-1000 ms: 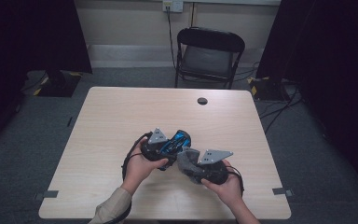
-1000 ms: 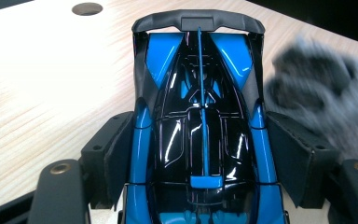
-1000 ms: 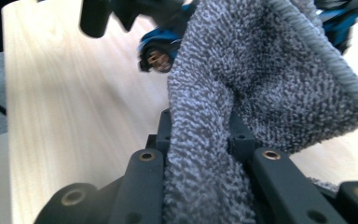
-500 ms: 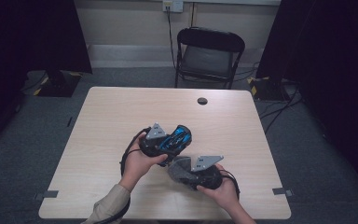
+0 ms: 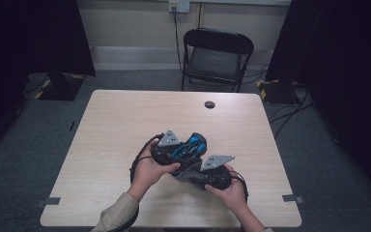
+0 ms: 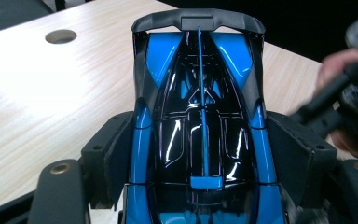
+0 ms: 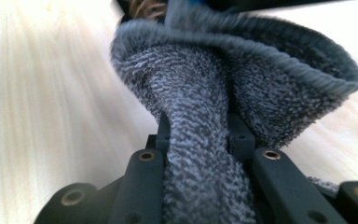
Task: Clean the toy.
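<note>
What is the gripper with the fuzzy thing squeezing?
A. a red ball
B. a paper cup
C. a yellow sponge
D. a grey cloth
D: in the right gripper view, the right gripper has its jaws pinched on a bunched grey cloth above the table.

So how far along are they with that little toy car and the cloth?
Both pick-ups look done: the left tongs clamp the blue and black toy car by its sides, and the right tongs pinch a bunched grey cloth. In hand now: the cloth is held beside the car, above the table. The wiping itself apparently remains; whether any is done, I cannot tell.
</note>
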### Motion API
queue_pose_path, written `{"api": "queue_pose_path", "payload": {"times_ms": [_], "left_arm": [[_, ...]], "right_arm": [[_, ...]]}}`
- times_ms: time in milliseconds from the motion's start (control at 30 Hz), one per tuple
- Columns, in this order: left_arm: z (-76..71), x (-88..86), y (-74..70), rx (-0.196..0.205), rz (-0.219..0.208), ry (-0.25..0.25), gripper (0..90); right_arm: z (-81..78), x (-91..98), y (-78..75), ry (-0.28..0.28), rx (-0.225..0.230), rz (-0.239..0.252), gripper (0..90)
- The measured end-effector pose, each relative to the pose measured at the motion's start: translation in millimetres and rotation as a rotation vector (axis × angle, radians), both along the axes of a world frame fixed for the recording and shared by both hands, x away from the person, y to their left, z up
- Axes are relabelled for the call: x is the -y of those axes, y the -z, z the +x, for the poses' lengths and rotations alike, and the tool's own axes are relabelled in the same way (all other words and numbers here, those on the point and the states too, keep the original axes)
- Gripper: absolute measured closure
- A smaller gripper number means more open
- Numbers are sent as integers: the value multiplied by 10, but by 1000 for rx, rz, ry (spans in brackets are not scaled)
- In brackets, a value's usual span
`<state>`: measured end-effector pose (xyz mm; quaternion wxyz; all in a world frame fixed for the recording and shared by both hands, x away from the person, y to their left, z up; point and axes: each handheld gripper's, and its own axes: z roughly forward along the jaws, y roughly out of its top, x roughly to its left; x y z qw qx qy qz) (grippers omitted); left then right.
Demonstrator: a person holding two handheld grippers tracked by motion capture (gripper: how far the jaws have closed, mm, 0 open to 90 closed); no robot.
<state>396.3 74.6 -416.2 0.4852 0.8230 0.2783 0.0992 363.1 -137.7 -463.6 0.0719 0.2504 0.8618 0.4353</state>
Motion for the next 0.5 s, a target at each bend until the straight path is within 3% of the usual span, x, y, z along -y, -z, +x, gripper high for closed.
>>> {"api": "queue_pose_path", "payload": {"times_ms": [500], "left_arm": [[-63, -27, 62, -20, -13, 25, 277]], "right_arm": [[236, 293, -141, 188, 25, 75, 732]]}}
